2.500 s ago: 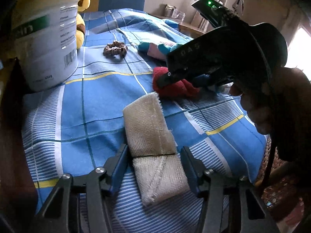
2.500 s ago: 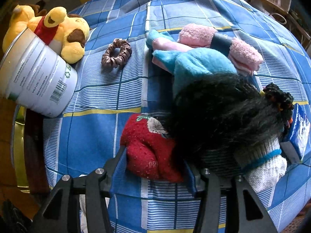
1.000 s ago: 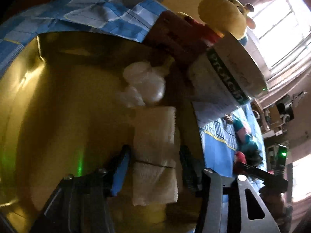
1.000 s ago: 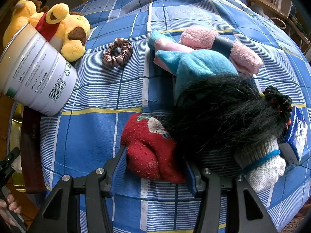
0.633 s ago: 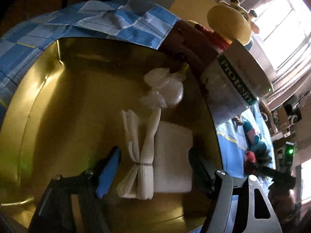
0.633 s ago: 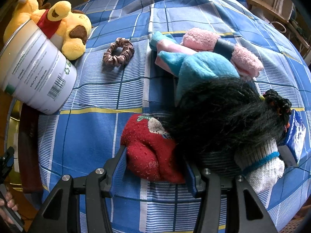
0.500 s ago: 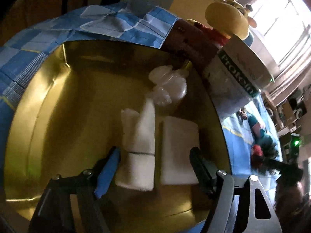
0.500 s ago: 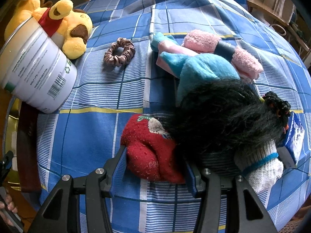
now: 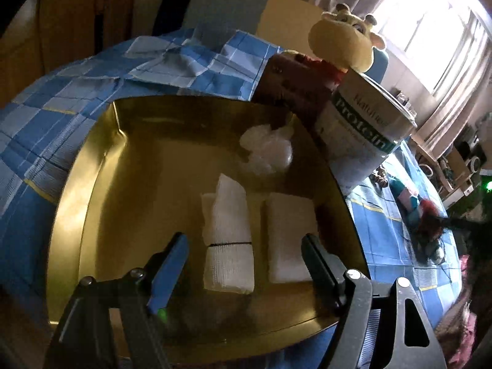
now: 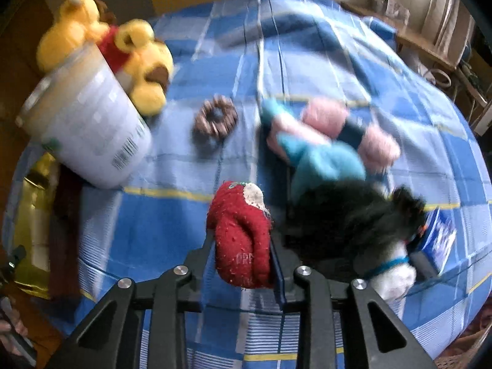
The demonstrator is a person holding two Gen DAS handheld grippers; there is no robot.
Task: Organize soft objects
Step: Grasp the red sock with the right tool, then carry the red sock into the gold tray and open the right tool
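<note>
My left gripper (image 9: 244,247) is open above a gold tray (image 9: 92,184). In the tray lie a rolled white cloth (image 9: 229,240), a folded white pad (image 9: 290,240) and a white fluffy ball (image 9: 267,147). The rolled cloth lies between the open fingers, untouched. My right gripper (image 10: 243,246) is shut on a red sock (image 10: 241,236) and holds it above the blue checked cloth (image 10: 172,224). A brown scrunchie (image 10: 216,120), a pink and teal soft toy (image 10: 326,135) and a black wig with a white sock (image 10: 353,224) lie beyond it.
A white protein tub (image 10: 89,135) stands beside the tray, with a yellow plush bear (image 10: 135,58) behind it. A small blue box (image 10: 439,240) lies at the right edge of the table. A dark brown strip (image 10: 66,230) separates tray and cloth.
My left gripper carried the rolled cloth to the tray, let it go beside the pad and drew back. My right gripper shut on the red sock and lifted it.
</note>
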